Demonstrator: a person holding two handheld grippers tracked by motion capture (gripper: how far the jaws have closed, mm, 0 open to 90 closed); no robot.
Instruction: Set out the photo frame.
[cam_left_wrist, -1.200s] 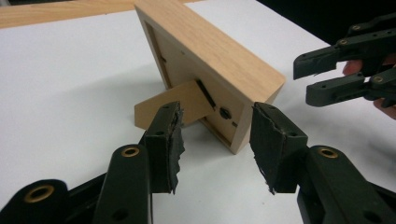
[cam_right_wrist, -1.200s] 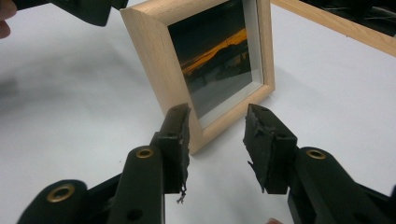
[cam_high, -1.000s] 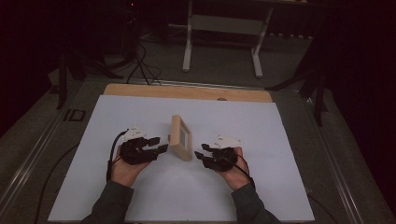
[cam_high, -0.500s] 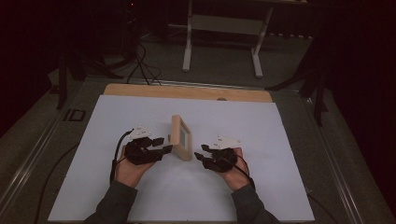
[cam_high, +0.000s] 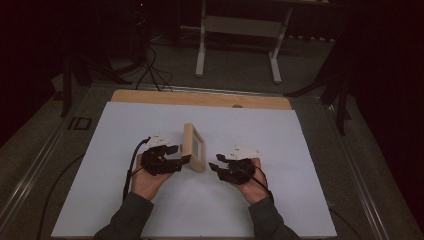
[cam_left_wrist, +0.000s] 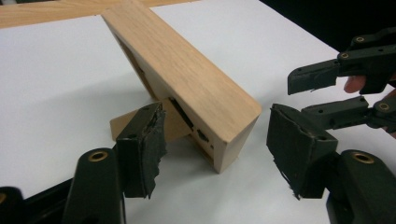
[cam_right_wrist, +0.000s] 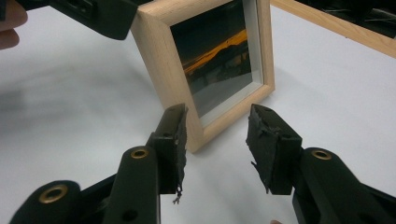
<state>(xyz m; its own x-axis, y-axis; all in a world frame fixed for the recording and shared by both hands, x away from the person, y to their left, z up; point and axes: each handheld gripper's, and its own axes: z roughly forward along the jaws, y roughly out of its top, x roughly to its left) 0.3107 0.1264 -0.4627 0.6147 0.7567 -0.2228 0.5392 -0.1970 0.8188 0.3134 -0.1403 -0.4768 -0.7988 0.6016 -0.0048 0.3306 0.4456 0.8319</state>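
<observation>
Standing here, I can make out no lettering, label, brand, number or sign anywhere. The small light-wood picture frame (cam_right_wrist: 212, 60) carries a print of a dark landscape under an orange streak of sky, with no caption on it, and its pale wooden back (cam_left_wrist: 182, 79) bears no sticker or stamp that I can read. The white sheet covering the table (cam_high: 280, 145) is blank. A small dark rectangular mark (cam_high: 80, 123) sits beside the sheet's far left corner, too small to read.
</observation>
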